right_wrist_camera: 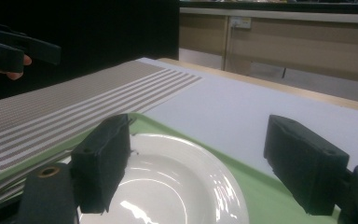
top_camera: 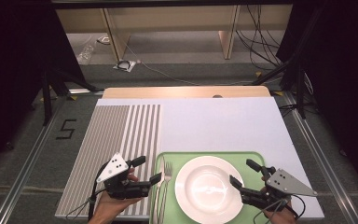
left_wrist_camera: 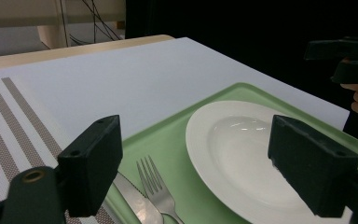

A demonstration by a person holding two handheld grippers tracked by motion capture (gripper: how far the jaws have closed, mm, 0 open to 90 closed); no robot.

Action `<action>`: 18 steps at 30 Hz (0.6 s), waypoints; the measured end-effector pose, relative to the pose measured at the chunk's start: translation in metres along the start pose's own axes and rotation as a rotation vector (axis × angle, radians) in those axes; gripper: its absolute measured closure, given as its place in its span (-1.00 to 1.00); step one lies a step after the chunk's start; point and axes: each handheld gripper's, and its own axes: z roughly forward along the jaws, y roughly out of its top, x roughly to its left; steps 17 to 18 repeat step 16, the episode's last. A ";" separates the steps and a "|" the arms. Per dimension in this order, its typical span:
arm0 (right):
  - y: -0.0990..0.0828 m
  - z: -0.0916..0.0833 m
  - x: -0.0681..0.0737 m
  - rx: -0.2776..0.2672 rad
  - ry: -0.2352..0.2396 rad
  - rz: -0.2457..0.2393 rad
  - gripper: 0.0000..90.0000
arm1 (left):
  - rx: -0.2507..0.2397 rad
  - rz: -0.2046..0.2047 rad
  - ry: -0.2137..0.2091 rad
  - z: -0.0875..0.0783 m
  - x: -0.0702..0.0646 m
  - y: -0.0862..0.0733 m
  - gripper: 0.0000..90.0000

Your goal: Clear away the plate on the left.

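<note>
The left gripper (top_camera: 147, 170) hangs released at lower left of the high view, nothing between its jaws; the fork (top_camera: 166, 179) lies just to its right on the green tray (top_camera: 256, 156), long axis running up-frame, a knife (left_wrist_camera: 137, 205) beside it. The right gripper (top_camera: 243, 172), also released, flanks the glossy white plate (top_camera: 208, 189). Left is nearer the metal cutlery; the striped mat (top_camera: 116, 130) looks woven

"5" on the floor (top_camera: 65, 129) (black tape)
</note>
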 end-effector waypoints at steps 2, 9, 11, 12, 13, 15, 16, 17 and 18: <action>0.000 0.000 0.000 -0.002 0.001 0.002 -0.48 | -0.004 -0.005 0.002 0.000 0.001 0.000 -0.61; 0.000 0.000 0.000 -0.002 0.001 0.001 -0.48 | -0.004 -0.011 0.002 0.000 0.001 0.000 -0.62; 0.000 0.000 0.000 -0.003 0.001 0.001 -0.48 | -0.004 -0.012 0.002 0.000 0.002 0.000 -0.62; 0.000 0.000 0.000 -0.003 0.001 0.001 -0.48 | -0.004 -0.012 0.002 0.000 0.002 0.000 -0.62; 0.000 0.000 0.000 -0.002 0.001 0.002 -0.48 | -0.004 -0.012 0.002 0.000 0.002 0.000 -0.62; 0.000 0.000 0.000 0.001 -0.001 0.001 -0.48 | -0.004 -0.013 0.002 0.000 0.002 0.000 -0.62; 0.000 0.000 0.000 0.000 0.001 0.002 -0.48 | -0.005 -0.013 0.003 0.000 0.002 0.000 -0.62; 0.000 0.000 0.000 0.000 0.001 0.002 -0.48 | -0.005 -0.013 0.003 0.000 0.002 0.000 -0.62; 0.000 0.000 0.000 0.000 0.001 0.002 -0.48 | -0.005 -0.013 0.003 0.000 0.002 0.000 -0.62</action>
